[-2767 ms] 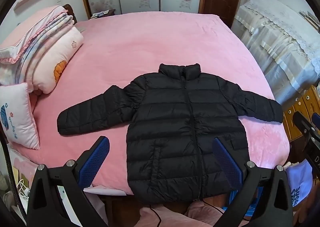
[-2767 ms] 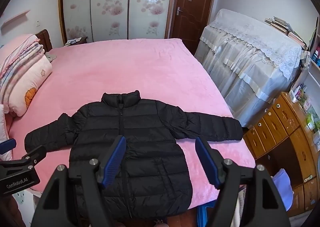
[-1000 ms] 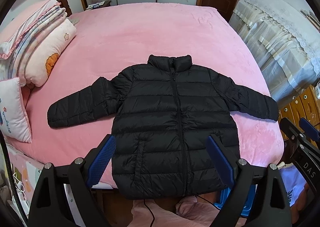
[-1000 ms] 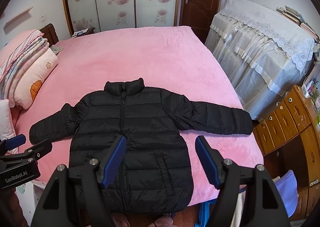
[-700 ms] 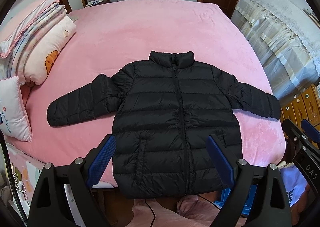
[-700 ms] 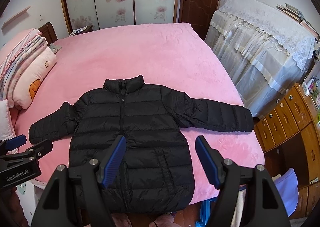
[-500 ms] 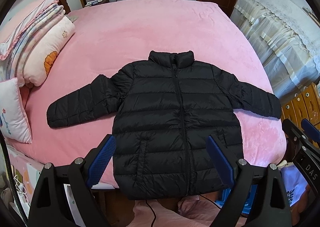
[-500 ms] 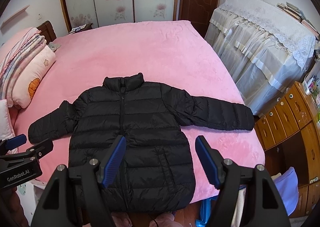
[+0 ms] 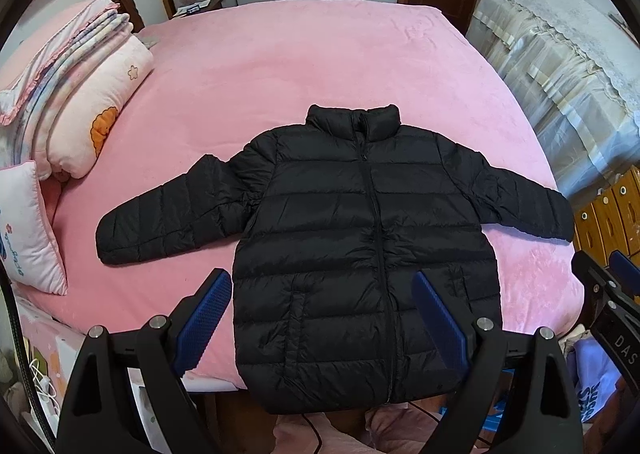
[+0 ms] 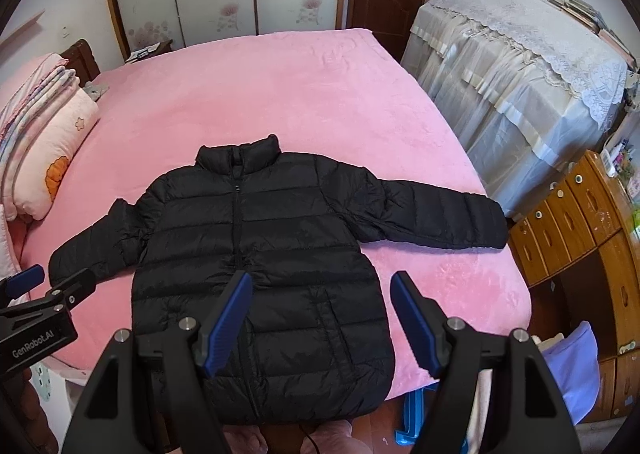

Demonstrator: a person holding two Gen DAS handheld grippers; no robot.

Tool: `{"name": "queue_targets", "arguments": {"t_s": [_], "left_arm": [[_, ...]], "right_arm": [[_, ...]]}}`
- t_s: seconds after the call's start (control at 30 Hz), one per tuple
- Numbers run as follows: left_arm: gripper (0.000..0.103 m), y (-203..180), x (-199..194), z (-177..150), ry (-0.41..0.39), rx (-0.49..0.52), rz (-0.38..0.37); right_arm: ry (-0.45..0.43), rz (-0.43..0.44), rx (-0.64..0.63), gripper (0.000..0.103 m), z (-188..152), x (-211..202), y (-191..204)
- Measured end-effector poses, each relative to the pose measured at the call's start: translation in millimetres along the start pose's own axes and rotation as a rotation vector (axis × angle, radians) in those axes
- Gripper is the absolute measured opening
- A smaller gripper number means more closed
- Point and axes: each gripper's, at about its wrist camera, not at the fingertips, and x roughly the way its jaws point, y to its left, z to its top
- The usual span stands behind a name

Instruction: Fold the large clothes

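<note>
The black puffer jacket (image 9: 360, 246) lies flat, zipped, front up, along the near edge of the pink bed (image 9: 304, 66), its hem over that edge and both sleeves spread. The left gripper (image 9: 322, 318) and right gripper (image 10: 320, 318) hover spread wide, grasping nothing. No fold begun, I'd say; next, 1 sleeve cuff needs pinching and carrying inward.

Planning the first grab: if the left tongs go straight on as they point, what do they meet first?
Most likely the jacket: its lower front lies between the open left tongs, spread flat on the bed. Nothing shows in between, though depth is unclear.
</note>
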Motion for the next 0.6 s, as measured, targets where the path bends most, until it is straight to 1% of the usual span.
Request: {"name": "queue_targets", "arguments": {"t_s": [0.43,0.6], "left_arm": [[0.091,10.2,7.4,5.5,0.004,0.067,-0.057],[0.091,17.2,2.3,10.7,-0.023,0.109,-0.084]], "right_arm": [[0.008,-0.055,0.028,0.071,-7.2,-4.3,21.3],[0.002,-0.086,0.077,0.071,-10.4,-11.5,24.5]]}}
